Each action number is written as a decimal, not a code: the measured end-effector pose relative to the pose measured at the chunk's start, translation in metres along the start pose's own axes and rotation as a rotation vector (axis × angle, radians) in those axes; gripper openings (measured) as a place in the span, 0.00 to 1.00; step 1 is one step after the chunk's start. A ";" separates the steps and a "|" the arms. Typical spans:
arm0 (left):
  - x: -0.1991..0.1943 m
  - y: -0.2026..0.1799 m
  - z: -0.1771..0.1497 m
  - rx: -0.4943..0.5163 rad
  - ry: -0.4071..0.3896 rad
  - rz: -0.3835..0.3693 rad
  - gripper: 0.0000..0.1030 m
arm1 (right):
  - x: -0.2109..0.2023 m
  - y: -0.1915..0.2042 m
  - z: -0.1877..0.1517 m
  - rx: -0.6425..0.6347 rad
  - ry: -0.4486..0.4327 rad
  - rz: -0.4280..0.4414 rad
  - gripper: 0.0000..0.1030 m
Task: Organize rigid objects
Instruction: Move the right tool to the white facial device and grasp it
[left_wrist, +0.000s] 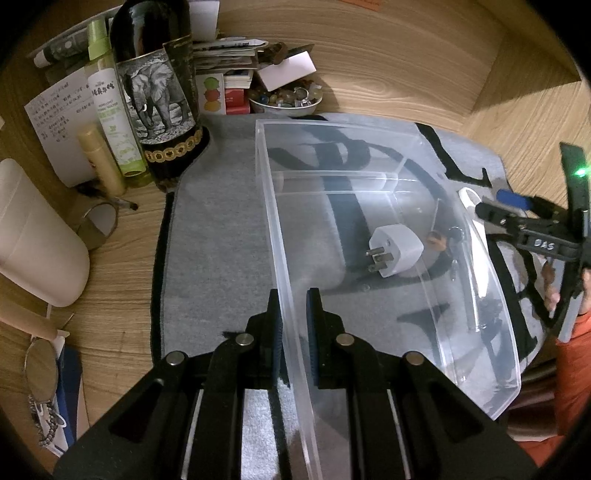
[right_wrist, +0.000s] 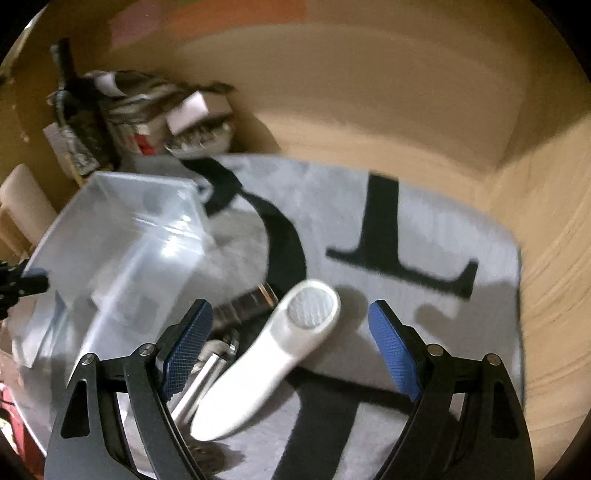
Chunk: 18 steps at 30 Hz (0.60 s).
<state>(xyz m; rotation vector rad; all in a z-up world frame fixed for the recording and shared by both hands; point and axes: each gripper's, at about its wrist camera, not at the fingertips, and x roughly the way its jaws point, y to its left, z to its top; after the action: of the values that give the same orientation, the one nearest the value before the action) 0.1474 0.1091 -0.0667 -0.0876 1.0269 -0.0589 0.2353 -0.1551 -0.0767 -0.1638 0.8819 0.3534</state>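
A clear plastic box stands on a grey mat printed with black characters. Inside it lie a white plug adapter and a small brown item. My left gripper is shut on the box's near side wall, one pad on each face. In the blurred right wrist view, my right gripper is open just above the mat. A white handled tool with a round grey head lies between its fingers, and the pads are clear of it. A silver cylinder lies beside the left finger, next to the box.
At the back left stand a dark bottle with an elephant label, a green spray bottle, stacked papers and cards and a bowl of beads. A white container and glasses sit left. Wooden walls enclose the desk.
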 end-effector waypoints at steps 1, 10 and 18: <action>0.000 0.000 0.000 0.001 -0.001 0.002 0.11 | 0.005 -0.004 -0.004 0.015 0.012 0.003 0.82; 0.000 -0.001 -0.001 0.002 -0.002 0.008 0.11 | 0.032 -0.016 -0.020 0.093 0.087 0.067 0.69; -0.001 0.000 -0.001 0.006 -0.006 0.009 0.11 | 0.031 -0.015 -0.022 0.083 0.076 0.093 0.41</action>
<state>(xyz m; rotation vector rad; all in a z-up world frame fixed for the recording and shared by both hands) 0.1464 0.1093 -0.0666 -0.0775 1.0215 -0.0530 0.2427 -0.1682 -0.1148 -0.0602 0.9796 0.3982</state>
